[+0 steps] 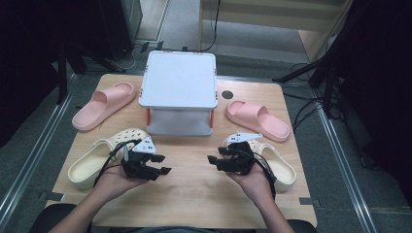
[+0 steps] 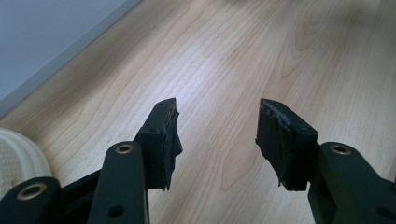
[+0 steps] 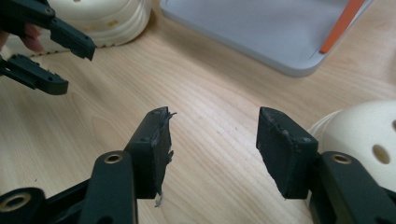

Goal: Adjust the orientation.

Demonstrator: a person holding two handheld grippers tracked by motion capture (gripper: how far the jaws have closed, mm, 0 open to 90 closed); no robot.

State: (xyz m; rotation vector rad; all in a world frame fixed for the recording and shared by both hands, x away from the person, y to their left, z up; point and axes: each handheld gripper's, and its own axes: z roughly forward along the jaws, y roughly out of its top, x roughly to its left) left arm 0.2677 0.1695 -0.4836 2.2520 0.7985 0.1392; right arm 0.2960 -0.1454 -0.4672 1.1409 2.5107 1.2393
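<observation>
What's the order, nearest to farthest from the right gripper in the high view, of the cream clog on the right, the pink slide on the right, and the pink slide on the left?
From the right gripper:
1. Cream perforated clog, right beside it, under the hand.
2. Pink foam slide, behind it on the table's right.
3. Pink foam slide, far left rear corner.

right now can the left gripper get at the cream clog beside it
Probably yes. The left gripper is open and holds nothing, and the cream clog lies right beside that hand on the bare table, with nothing between; the hand would need to turn toward it.
</observation>
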